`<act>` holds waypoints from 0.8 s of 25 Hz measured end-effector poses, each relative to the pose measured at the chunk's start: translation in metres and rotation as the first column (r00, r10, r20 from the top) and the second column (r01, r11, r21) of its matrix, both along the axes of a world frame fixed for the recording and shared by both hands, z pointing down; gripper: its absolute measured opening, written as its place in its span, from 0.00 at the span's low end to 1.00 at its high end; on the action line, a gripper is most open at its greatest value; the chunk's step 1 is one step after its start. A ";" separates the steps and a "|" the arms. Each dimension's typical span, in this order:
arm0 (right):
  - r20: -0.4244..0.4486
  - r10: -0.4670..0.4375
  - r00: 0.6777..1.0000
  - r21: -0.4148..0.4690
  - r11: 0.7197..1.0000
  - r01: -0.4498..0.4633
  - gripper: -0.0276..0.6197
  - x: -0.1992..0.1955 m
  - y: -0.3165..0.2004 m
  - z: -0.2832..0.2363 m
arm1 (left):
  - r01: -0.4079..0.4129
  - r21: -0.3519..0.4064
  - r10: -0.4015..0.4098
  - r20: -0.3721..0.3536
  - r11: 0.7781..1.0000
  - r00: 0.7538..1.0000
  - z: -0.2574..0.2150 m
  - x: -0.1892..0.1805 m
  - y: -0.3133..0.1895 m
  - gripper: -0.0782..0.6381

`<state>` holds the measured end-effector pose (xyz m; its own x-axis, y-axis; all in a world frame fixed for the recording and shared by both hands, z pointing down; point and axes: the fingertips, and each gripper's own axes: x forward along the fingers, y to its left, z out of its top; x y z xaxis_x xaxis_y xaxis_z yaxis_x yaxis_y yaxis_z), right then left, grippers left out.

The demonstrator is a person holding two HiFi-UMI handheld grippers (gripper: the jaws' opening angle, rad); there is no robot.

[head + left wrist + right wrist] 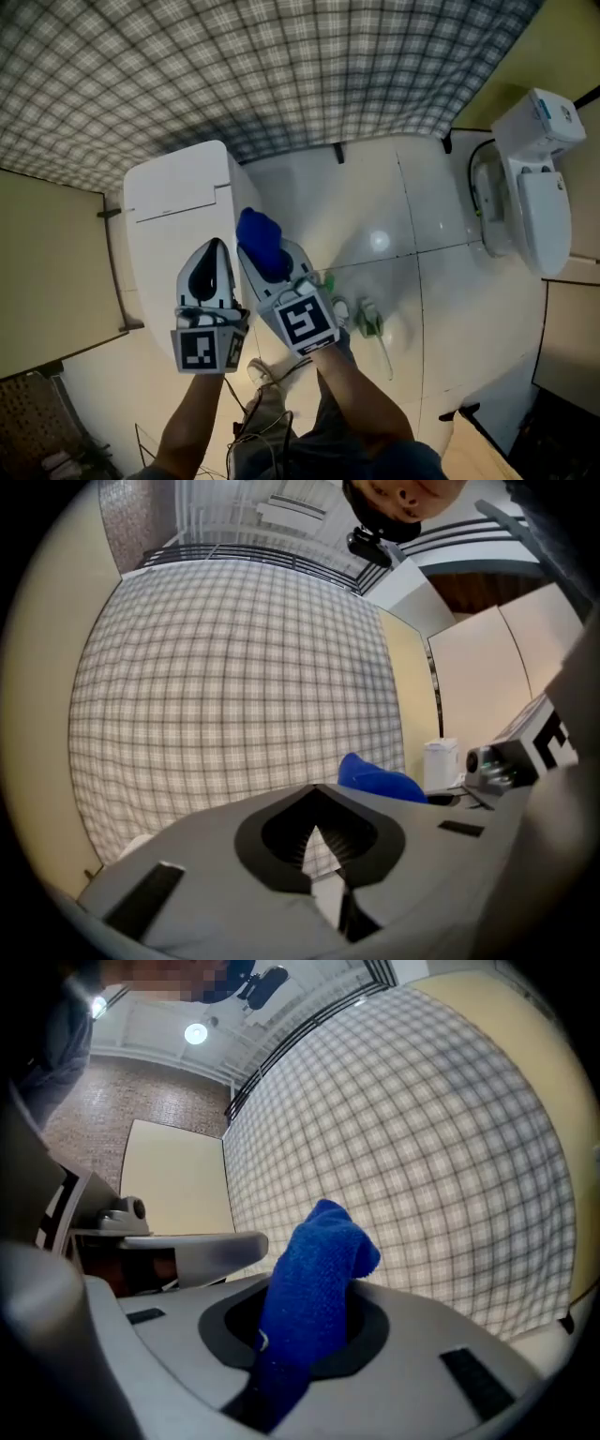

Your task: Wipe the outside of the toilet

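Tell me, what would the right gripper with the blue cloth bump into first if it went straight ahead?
Most likely the checked wall. It fills the view beyond the right gripper and its blue cloth, though how far away is unclear.

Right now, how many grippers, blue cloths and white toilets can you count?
grippers: 2, the left gripper and the right gripper
blue cloth: 1, held in the right gripper
white toilets: 2, the near toilet under the grippers and the far toilet at the right
Total: 5
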<state>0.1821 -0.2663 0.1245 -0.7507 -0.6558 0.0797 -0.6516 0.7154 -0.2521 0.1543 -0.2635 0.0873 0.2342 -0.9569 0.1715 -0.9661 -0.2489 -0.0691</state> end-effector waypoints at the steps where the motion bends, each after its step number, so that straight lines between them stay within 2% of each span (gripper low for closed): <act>1: 0.007 -0.012 1.000 -0.018 1.000 0.012 0.16 0.002 -0.018 0.019 | 0.002 0.003 -0.002 0.012 1.000 1.000 0.016 0.004 -0.016 0.13; 4: 0.030 -0.055 0.998 -0.059 0.997 0.056 0.16 -0.002 -0.059 0.078 | 0.020 0.001 -0.020 0.019 1.000 1.000 0.065 0.008 -0.054 0.13; 7: 0.048 -0.102 0.994 -0.049 0.993 0.104 0.16 -0.018 -0.085 0.142 | 0.048 -0.012 -0.047 0.047 0.999 0.998 0.111 0.003 -0.075 0.13; 11: 0.075 -0.151 0.986 -0.113 0.981 0.159 0.16 -0.043 -0.117 0.212 | 0.058 -0.002 -0.058 0.086 0.998 0.995 0.147 0.006 -0.104 0.13; 15: 0.131 -0.199 0.971 -0.123 0.969 0.215 0.16 -0.075 -0.148 0.256 | 0.040 0.017 -0.041 0.058 0.999 0.997 0.170 0.022 -0.112 0.13; 20: 0.133 -0.236 0.963 -0.084 0.965 0.249 0.16 -0.107 -0.189 0.294 | 0.047 0.001 -0.047 0.038 0.999 0.998 0.208 0.028 -0.111 0.13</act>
<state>0.0752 -0.4549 0.4182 -0.8942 -0.4463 0.0342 -0.4222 0.8157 -0.3953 0.1821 -0.3745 0.2955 0.1823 -0.9668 0.1793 -0.9733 -0.2033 -0.1064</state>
